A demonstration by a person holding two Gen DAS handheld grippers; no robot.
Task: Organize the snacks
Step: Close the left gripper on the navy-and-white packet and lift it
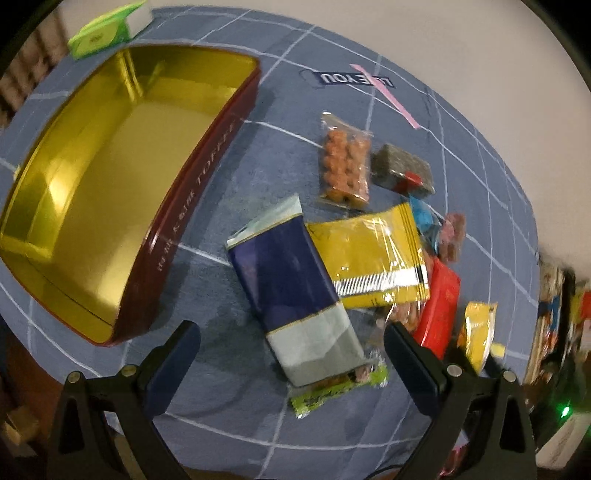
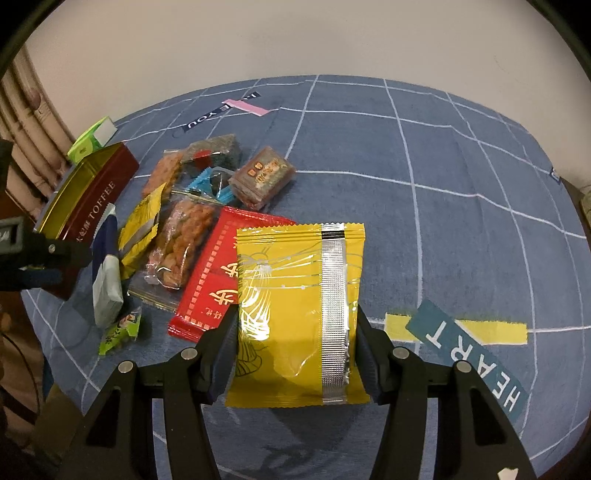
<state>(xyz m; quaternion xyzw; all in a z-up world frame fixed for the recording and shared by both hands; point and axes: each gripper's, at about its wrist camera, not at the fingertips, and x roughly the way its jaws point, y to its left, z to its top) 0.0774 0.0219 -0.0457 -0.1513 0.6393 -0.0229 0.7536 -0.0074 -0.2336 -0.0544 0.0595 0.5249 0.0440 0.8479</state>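
My right gripper [image 2: 295, 325] is shut on a yellow snack packet [image 2: 299, 295] and holds it above the blue cloth. My left gripper [image 1: 291, 328] is open and empty, just above a blue and grey packet [image 1: 295, 288]. An open red toffee tin [image 1: 184, 229] with a gold inside lies left of it, empty; it also shows in the right wrist view [image 2: 96, 199]. A pile of snacks lies between: a second yellow packet [image 1: 369, 254], a red packet [image 2: 210, 280], orange crackers [image 1: 345, 166], a brown block [image 2: 264, 175], a small green packet [image 2: 120, 330].
The blue checked cloth [image 2: 443, 221] covers the table, with bare room to the right in the right wrist view. A green and white box [image 1: 107, 33] stands behind the tin. More packets [image 1: 554, 314] lie at the far right edge of the left wrist view.
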